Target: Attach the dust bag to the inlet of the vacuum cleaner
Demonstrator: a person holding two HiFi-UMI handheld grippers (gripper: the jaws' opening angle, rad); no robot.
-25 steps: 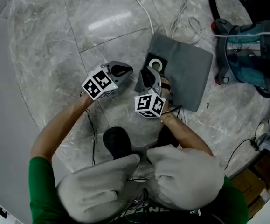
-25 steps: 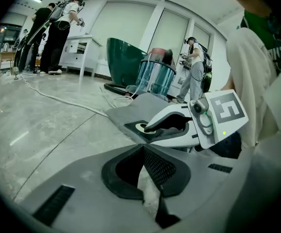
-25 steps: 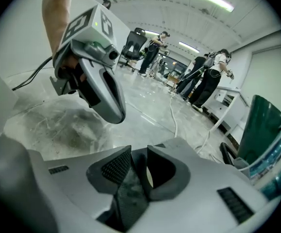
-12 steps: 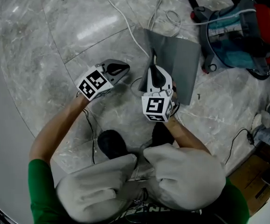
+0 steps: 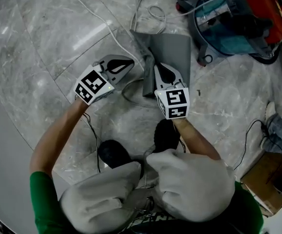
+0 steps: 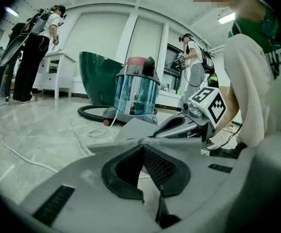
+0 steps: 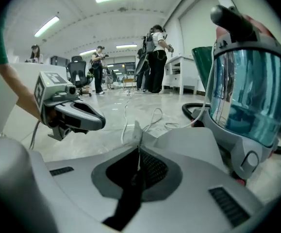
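Note:
The grey dust bag is half lifted off the marble floor, its near edge standing up. My right gripper is shut on that edge; its jaws have just been closing with the thin bag rim between the pads. The bag droops beyond the tips toward the vacuum cleaner, a teal drum with a red top. My left gripper hovers just left of the bag, apart from it, jaws together with nothing in them. The bag's inlet ring is hidden.
A white cable loops across the floor behind the bag. The vacuum's black hose curls by its base. A cardboard box sits at lower right. Several people stand in the background.
The right gripper rolled, closed on the bag's near edge and raised it off the floor, so the white inlet ring no longer shows. Both grippers moved toward the vacuum.

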